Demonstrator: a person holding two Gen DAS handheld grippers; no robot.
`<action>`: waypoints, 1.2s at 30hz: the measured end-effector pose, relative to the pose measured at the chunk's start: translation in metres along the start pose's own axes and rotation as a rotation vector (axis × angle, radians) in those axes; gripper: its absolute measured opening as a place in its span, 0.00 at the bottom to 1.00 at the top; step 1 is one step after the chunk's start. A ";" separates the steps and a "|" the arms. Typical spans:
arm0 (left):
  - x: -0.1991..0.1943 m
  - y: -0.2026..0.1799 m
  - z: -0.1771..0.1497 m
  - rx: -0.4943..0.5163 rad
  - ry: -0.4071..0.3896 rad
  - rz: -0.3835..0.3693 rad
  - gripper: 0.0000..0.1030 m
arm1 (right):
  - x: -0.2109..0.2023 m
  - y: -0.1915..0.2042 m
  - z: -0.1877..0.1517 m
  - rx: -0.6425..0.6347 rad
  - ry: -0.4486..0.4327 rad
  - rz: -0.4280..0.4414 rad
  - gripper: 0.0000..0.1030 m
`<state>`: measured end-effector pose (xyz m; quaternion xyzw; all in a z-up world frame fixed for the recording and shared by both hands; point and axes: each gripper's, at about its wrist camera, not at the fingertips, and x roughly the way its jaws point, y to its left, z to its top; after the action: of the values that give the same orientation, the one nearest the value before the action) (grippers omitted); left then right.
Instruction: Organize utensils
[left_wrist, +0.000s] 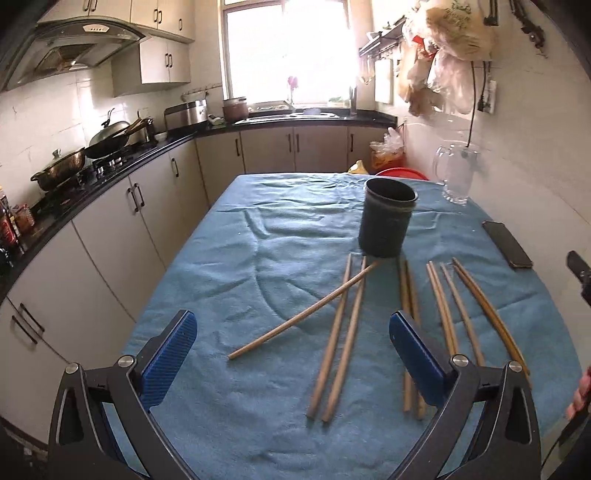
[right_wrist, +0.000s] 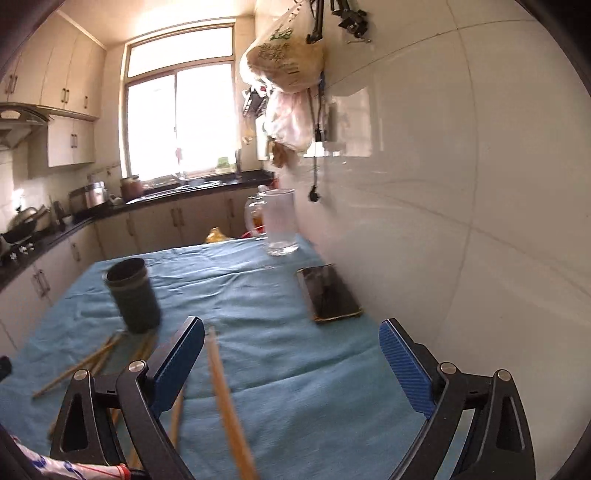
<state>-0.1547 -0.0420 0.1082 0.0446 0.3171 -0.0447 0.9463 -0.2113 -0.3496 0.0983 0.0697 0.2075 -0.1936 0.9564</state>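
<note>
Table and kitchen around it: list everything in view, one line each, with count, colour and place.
chopsticks: about nine, tan wood, loose on the cloth before the holder; one crosses the others.
utensil holder: one, dark, upright mid-table, looks empty.
phone: one, black, flat near the wall edge.
glass pitcher: one, clear, far table corner by the wall.
tablecloth: one, blue, covers the table.
pans: two, metal, on the stove.
bags: several, pale, hanging on the wall.
left gripper: blue fingers, open, nothing between them.
right gripper: blue fingers, open.
</note>
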 end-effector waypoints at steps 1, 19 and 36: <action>-0.001 -0.002 -0.001 0.009 -0.003 -0.001 1.00 | 0.002 0.002 -0.002 -0.009 0.003 -0.003 0.95; 0.006 -0.006 -0.008 0.043 0.020 -0.026 1.00 | 0.005 0.031 -0.018 -0.086 0.054 0.044 0.95; 0.023 -0.004 -0.011 0.039 0.072 -0.057 1.00 | 0.022 0.044 -0.028 -0.108 0.122 0.069 0.95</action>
<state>-0.1435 -0.0464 0.0853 0.0555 0.3511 -0.0761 0.9316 -0.1862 -0.3109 0.0659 0.0369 0.2729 -0.1443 0.9504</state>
